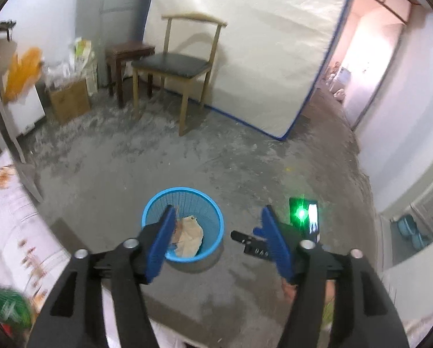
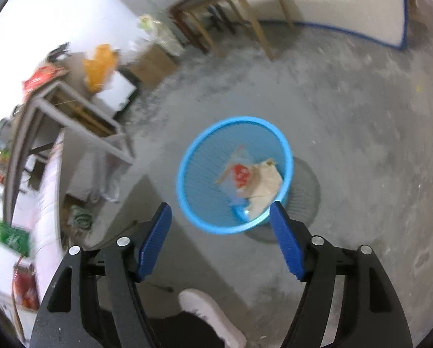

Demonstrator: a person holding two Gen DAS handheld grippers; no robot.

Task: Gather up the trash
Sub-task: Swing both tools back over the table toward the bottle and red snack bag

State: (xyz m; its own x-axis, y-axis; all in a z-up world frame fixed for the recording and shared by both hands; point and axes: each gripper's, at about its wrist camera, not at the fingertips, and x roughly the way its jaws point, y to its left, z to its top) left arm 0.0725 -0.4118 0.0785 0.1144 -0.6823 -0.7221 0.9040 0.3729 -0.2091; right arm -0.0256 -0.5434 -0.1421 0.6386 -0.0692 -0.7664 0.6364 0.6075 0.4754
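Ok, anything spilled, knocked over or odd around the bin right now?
Nothing stands out. The blue bin stands upright on the concrete floor, with crumpled paper and a red-and-clear wrapper inside, none on the floor beside it. Both the left gripper and right gripper are open and empty.

basket: blue plastic mesh | floor: rough concrete | chair: wood
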